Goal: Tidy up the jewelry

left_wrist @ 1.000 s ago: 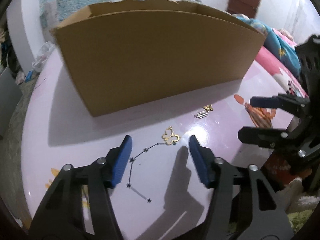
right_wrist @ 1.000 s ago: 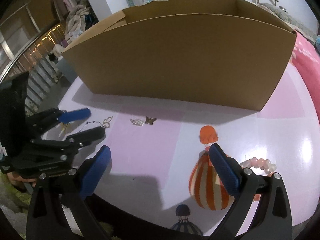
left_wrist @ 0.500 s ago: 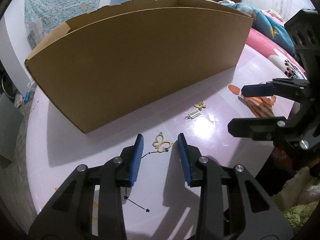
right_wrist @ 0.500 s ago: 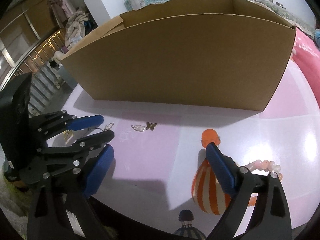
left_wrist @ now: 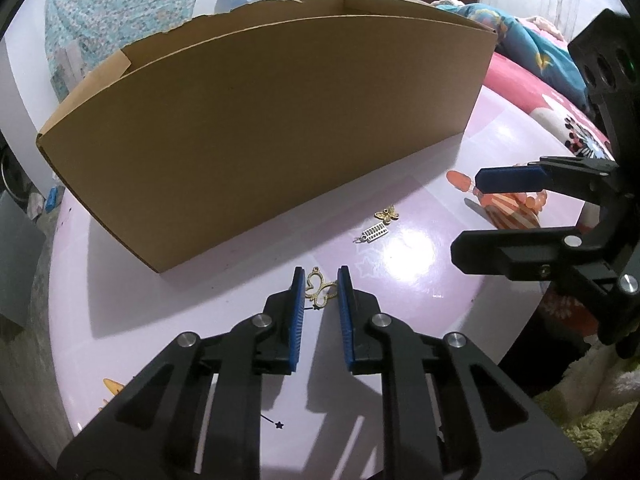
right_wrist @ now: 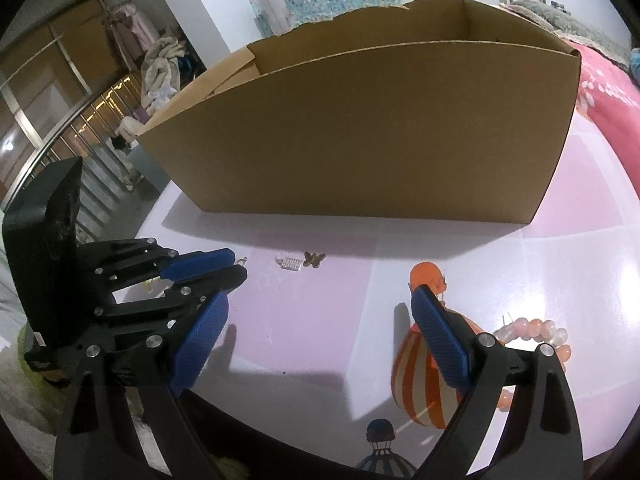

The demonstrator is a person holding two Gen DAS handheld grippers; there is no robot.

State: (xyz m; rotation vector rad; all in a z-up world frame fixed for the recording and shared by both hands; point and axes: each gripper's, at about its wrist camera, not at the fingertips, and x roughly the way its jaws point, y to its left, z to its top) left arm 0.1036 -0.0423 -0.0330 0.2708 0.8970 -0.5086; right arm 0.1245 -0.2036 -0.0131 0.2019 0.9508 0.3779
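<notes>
Now the left gripper (left_wrist: 320,280) has just been closing around the gold butterfly pendant (left_wrist: 320,289), below the cardboard box (left_wrist: 260,140) at twelve o'clock. Right gripper (right_wrist: 320,312) gapes empty over bare table (right_wrist: 304,320); only its view shows the pink bead bracelet (right_wrist: 536,328) at three o'clock.

Cannot tell whether the blue pads (left_wrist: 297,300) of the left claw (left_wrist: 320,290) press on the gold butterfly pendant (left_wrist: 320,289) or only flank it; its black chain (left_wrist: 276,424) mostly hidden under the claw's frame. Inside of the cardboard box (left_wrist: 280,152) screened by its near wall. Pink bead bracelet (right_wrist: 532,328) partly covered by the right claw's finger (right_wrist: 440,340); small silver charm (right_wrist: 290,265) too tiny to make out.
</notes>
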